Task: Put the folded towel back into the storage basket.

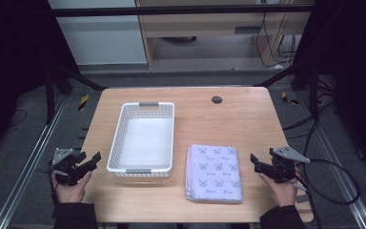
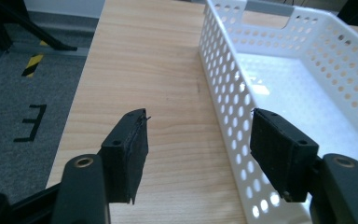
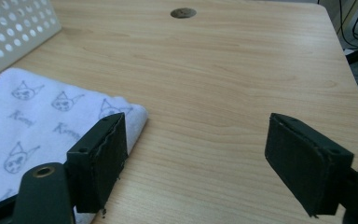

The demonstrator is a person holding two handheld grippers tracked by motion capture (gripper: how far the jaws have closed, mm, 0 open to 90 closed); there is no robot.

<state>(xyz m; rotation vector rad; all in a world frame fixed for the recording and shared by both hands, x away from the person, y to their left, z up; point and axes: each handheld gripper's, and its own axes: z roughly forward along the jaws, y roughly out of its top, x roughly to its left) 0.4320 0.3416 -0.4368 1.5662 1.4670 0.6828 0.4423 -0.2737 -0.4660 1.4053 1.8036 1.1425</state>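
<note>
Nearest the high camera, at the bottom edge, the person's two hands come in over the near corners of the table (image 1: 209, 102), each carrying a gripper. The left hand (image 1: 70, 190) holds the left gripper (image 1: 94, 159) just off the table's left edge, near the front left corner of a white perforated basket (image 1: 116, 138); its jaws stand wide apart with nothing between them. In the left gripper view the two black pads (image 2: 133, 149) frame bare wood and the basket's near side wall, one pad over the table and the other in front of the holed wall, neither touching it. The basket stands on the left half of the table, empty, with grey handle inserts at both short ends. The right hand (image 1: 280, 190) holds the right gripper (image 1: 253, 161) near the table's right edge, also open and empty, its cable looping away to the right over the floor. Just to its left lies a folded pale lilac cloth (image 1: 214, 172) printed with small cat faces and lettering, flat on the wood at the front of the table, just beside the basket's right front corner and apart from it. In the right gripper view the cloth's corner (image 3: 42, 112) lies by one jaw, while the other jaw hangs over bare wood. A small dark round grommet (image 1: 217, 99) sits in the tabletop toward the far edge.
</note>
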